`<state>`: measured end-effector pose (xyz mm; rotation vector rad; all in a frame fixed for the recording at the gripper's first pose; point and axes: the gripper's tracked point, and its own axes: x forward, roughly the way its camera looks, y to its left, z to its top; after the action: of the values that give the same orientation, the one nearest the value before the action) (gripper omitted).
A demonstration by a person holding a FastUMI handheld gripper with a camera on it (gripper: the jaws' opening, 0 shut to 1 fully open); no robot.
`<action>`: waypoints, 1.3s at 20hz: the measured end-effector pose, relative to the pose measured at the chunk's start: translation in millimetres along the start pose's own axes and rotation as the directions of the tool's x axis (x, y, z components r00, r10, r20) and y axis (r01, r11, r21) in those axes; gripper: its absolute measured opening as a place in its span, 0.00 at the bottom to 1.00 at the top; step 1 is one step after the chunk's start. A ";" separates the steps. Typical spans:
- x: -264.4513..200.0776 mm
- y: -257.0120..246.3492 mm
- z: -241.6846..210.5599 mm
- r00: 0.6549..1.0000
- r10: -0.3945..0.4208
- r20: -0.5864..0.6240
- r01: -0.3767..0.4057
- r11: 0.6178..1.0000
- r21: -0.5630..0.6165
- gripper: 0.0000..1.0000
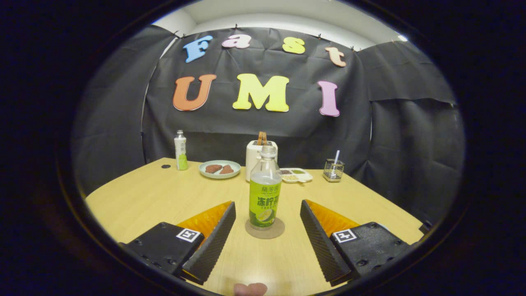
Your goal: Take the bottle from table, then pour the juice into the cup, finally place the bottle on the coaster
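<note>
A clear juice bottle [265,189] with a green label stands upright on a round brown coaster [265,230], on the wooden table [144,197]. My gripper [267,211] is open, its two black ribbed fingers [215,236] spread to either side of the bottle and coaster without touching them. The bottle sits between and just ahead of the fingertips. A white cup-like container [254,160] with a brown handle on top stands right behind the bottle, partly hidden by it.
Beyond the bottle stand a second small bottle [181,151], a pale plate [219,169] with brown food, a divided snack tray [296,174] and a wire holder [333,169] with a straw. A fingertip [250,289] shows near the table's front edge.
</note>
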<state>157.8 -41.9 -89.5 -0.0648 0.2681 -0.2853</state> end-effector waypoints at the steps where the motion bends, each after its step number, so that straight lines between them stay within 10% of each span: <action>1: -15.4 -5.2 1.2 1.000 -0.007 0.009 0.007 1.000 0.001 1.00; 17: -160.6 2.0 -19.5 0.989 0.049 0.137 -0.069 0.987 0.145 1.00; 26: -183.1 -22.4 -35.1 0.988 -0.081 0.128 0.063 0.988 0.140 1.00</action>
<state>-27.0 -11.8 -74.9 0.0406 0.1131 -0.3689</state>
